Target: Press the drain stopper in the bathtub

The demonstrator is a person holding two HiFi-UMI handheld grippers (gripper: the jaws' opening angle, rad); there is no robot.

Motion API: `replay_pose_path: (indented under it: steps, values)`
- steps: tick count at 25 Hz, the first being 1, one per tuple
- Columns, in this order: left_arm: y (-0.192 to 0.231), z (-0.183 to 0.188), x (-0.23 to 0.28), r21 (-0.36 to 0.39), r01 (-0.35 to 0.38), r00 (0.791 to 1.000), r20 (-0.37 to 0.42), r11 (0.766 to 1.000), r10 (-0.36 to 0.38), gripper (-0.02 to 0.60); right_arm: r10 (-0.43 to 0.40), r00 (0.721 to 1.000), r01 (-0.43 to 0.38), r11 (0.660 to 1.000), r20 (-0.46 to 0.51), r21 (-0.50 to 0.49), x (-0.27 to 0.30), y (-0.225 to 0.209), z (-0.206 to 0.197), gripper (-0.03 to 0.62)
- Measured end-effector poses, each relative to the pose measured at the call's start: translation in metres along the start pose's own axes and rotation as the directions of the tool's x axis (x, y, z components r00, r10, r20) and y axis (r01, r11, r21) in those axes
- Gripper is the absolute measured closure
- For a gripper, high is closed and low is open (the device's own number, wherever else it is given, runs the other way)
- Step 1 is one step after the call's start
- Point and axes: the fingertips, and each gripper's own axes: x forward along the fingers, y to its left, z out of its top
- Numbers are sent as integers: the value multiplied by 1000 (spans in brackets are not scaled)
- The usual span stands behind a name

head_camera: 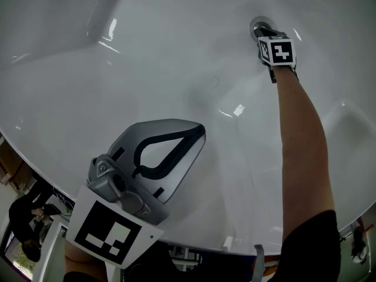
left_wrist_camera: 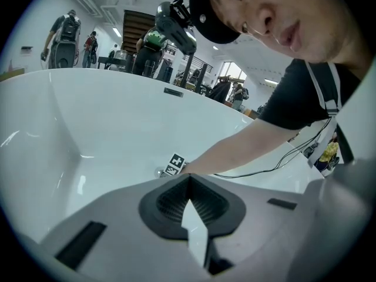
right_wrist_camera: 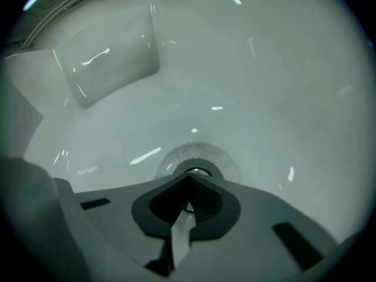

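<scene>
Right tool (head_camera: 264,34) sits at the drain stopper (head_camera: 259,24), left tool (head_camera: 197,134) well apart.

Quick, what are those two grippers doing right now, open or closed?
Left gripper: closed, empty.
Right gripper: closed, empty, tips at the drain stopper.

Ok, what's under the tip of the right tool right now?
The drain stopper, set in the bathtub floor: its chrome ring shows just past the shut tip of the right tool. The tool covers the rest, so contact can't be seen.
</scene>
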Motion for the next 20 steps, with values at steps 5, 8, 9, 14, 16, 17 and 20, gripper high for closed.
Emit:
replay_pose_path:
  steps: [5,8,9,14,16,17,20]
  values:
    - [3,7,2,73,-17,999,45,997,14,575,-67,996,67,998,-54,-7,-5,-3,2,583]
    - [8,10,2,134,-66,994,92,989,54,575,-90,995,89,995,43,40,-40,-1,19,583]
    - [10,7,2,133,-83,992,100,988,70,575,-75,993,70,996,93,53,-57,6,21,583]
    - [11,-18,1,151,-145,987,85,978,133,575,30,977,-51,995,213,92,-172,55,5,583]
    - [0,-15,-11,179,-151,987,79,972,139,575,78,963,-111,987,256,115,-230,81,4,583]
    - [-5,-8,-19,181,-155,986,89,971,141,575,95,954,-134,983,283,123,-261,90,7,583]
    - [-24,31,-49,138,-159,975,175,978,134,575,107,915,-169,977,388,128,-356,104,21,583]
